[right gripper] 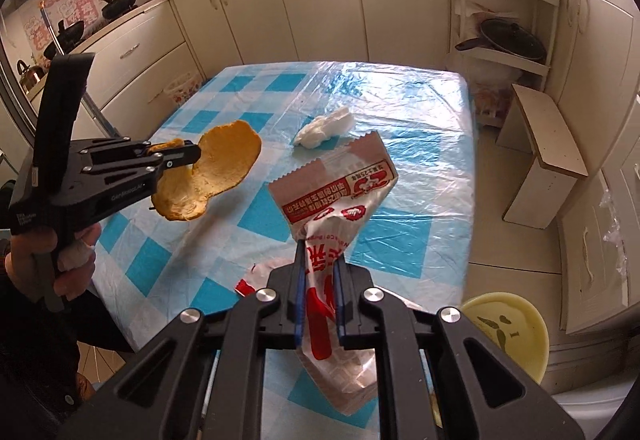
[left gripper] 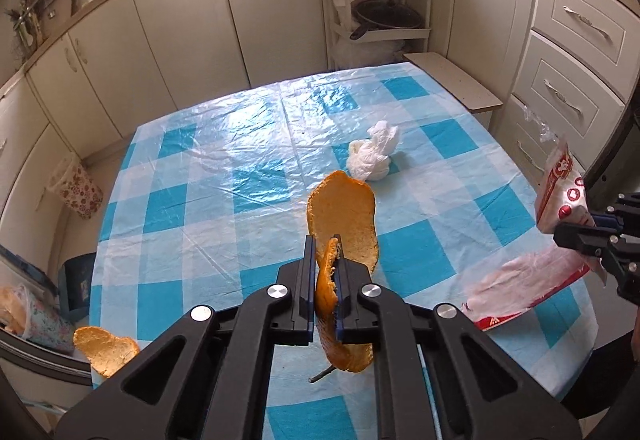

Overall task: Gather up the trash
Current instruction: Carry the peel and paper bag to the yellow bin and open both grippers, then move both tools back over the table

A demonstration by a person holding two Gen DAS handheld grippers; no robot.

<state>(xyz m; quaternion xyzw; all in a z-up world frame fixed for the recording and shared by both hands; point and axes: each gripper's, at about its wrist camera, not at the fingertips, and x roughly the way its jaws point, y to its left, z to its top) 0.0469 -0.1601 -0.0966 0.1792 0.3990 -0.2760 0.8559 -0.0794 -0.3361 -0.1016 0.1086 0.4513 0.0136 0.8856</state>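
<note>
My left gripper (left gripper: 323,252) is shut on a large orange peel (left gripper: 344,216), which hangs lifted above the blue-checked tablecloth (left gripper: 208,176). From the right wrist view the same peel (right gripper: 224,160) dangles from the left gripper (right gripper: 192,152), held by a person's hand (right gripper: 76,256). My right gripper (right gripper: 320,260) is shut on a red-and-white plastic wrapper (right gripper: 340,184), raised off the table; it shows at the right edge of the left view as the wrapper (left gripper: 560,196) in the right gripper (left gripper: 576,236). A crumpled white tissue (left gripper: 374,156) lies mid-table. Another peel piece (left gripper: 106,354) rests at the table's near left corner.
A second wrapper piece (left gripper: 524,284) lies at the table's right edge. A yellow bin (right gripper: 506,336) stands on the floor right of the table, a wooden stool (right gripper: 540,156) beyond it. White cabinets (left gripper: 180,20) ring the room. A floral bag (left gripper: 78,186) hangs at left.
</note>
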